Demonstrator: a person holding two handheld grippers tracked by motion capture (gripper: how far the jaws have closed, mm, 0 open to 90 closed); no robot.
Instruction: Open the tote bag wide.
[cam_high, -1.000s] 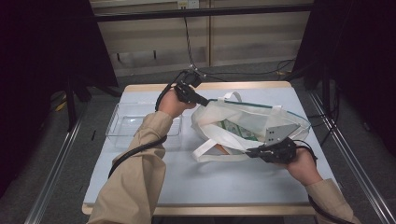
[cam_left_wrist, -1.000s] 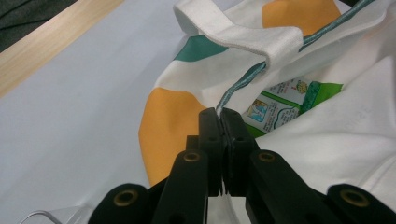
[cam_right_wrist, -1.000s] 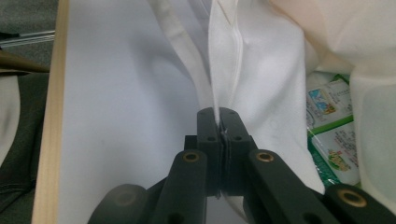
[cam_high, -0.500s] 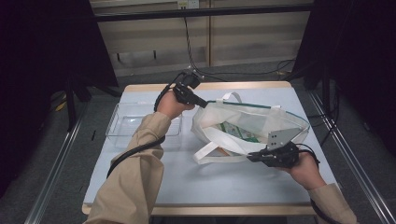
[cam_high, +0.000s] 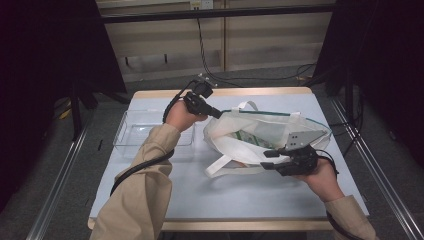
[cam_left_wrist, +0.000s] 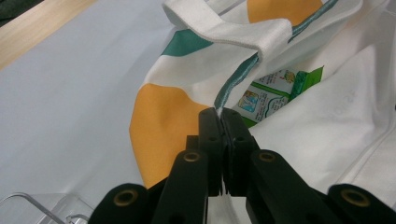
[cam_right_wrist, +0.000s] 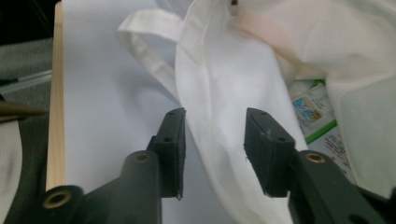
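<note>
Table, one bag: my left gripper pinches its rim, apparently to keep it open; right gripper gapes, unclamped, over the near edge.

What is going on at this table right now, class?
A person works a white tote bag on the table with two hand-held tools. The left claw is shut on the bag's green-trimmed rim, holding the mouth up. The right claw is open, its jaws on either side of the bag's near edge, not clamped. A green-and-white packet lies inside the bag. A clear plastic tray sits to the left.
</note>
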